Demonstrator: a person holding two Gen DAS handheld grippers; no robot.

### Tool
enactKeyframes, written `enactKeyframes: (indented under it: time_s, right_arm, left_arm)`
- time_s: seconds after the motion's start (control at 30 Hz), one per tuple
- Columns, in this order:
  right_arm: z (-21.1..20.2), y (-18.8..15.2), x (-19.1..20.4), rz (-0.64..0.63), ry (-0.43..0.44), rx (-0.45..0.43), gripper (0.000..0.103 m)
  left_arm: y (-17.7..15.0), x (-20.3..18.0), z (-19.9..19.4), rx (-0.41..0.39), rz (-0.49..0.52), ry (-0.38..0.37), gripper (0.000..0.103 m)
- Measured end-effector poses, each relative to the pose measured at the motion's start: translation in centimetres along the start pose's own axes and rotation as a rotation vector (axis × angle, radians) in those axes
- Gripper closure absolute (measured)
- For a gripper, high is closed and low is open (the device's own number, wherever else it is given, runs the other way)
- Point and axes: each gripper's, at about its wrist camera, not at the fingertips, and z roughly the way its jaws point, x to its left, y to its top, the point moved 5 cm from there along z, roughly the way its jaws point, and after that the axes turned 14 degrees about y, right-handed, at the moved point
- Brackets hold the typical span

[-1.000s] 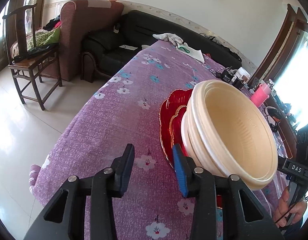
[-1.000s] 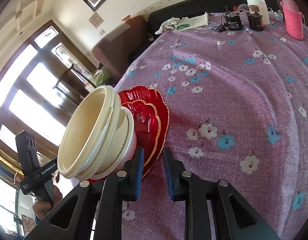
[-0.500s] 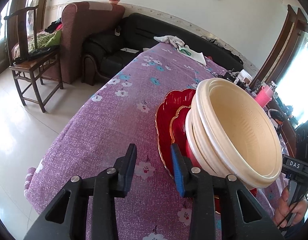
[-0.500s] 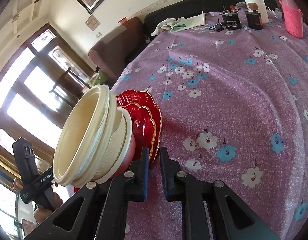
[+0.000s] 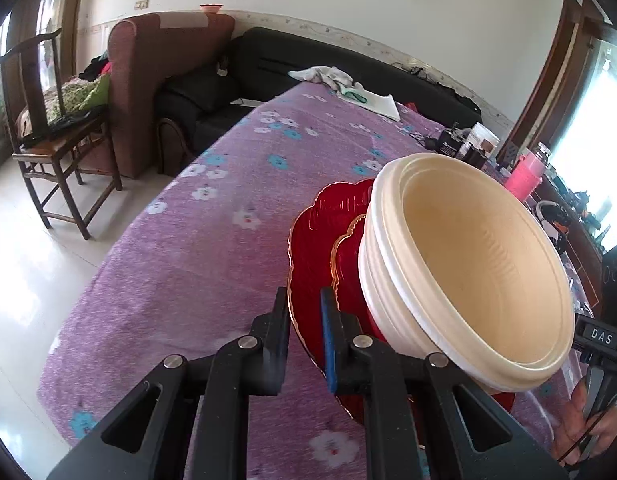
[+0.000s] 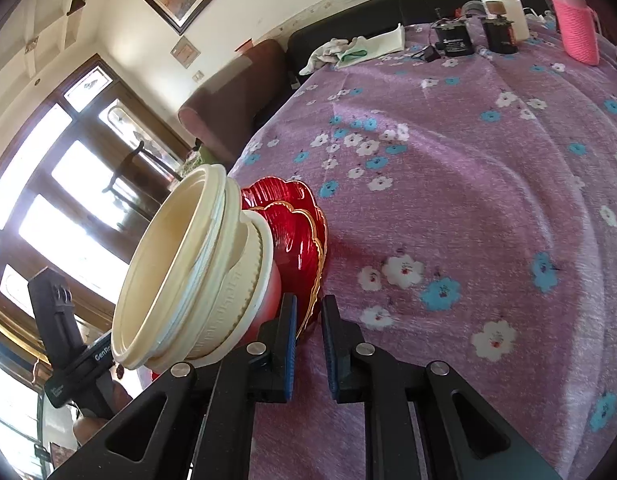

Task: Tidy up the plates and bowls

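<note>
Gripping both sides: left claw (image 5: 304,336) has just been closing, now clamps red scalloped glass plates (image 5: 320,248) w/ nested cream plastic bowls (image 5: 468,264) right of it; right claw (image 6: 308,340) pinches opposite rim. Next, prob. a level two-handed lift.

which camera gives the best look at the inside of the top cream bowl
The left wrist view: the bowl opens toward that camera, showing its whole inner wall and bottom. The right wrist view sees the bowl mostly side-on, with only a sliver of its interior.

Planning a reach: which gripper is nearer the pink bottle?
Right. Right gripper sees the pink bottle across the tablecloth; left gripper, jaws just closed on the red plate, has bowls between.
</note>
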Motion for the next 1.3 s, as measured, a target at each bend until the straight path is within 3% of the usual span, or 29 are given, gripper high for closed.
enactKeyframes:
  time_s: [0.4, 0.73, 0.87, 0.93, 1.0, 1.13, 1.23, 1.27, 1.3]
  right_arm:
    - [-8.6, 0.8, -5.0, 0.081, -0.064, -0.165, 0.088]
    - [-17.6, -0.4, -10.4, 0.169, -0.154, -0.312, 0.089]
    - [-18.6, -1.0, -11.9, 0.187, -0.185, -0.33, 0.089]
    - [-18.7, -1.2, -12.7, 0.2, -0.174, -0.341, 0.089]
    - [-18.8, -1.1, -12.8, 0.192, -0.171, -0.35, 0.088]
    - [-18.6, -1.0, -13.0, 0.189, -0.173, -0.355, 0.084]
    - [-18.7, -1.1, -13.4, 0.21, -0.14, -0.358, 0.081]
    - [-19.0, -1.1, -13.4, 0.213, -0.136, -0.371, 0.076]
    - [-19.3, -1.1, -13.6, 0.215, -0.129, -0.384, 0.065]
  left_arm:
    - [1.9, -11.2, 1.2, 0.013, 0.139, -0.072, 0.09]
    - [0.2, -21.3, 2.1, 0.048, 0.262, -0.135, 0.09]
    - [-0.7, -22.9, 2.9, 0.04, 0.285, -0.11, 0.089]
    - [-0.7, -23.2, 2.9, -0.006, 0.294, -0.083, 0.088]
    - [-0.9, -23.3, 3.4, 0.011, 0.291, -0.078, 0.088]
    - [-0.7, -22.2, 4.5, 0.075, 0.212, -0.125, 0.072]
    - [-0.5, -21.8, 4.2, 0.058, 0.182, -0.136, 0.068]
    - [-0.5, -21.8, 4.2, 0.056, 0.18, -0.132, 0.066]
    - [-0.5, -21.7, 4.2, 0.058, 0.177, -0.131, 0.064]
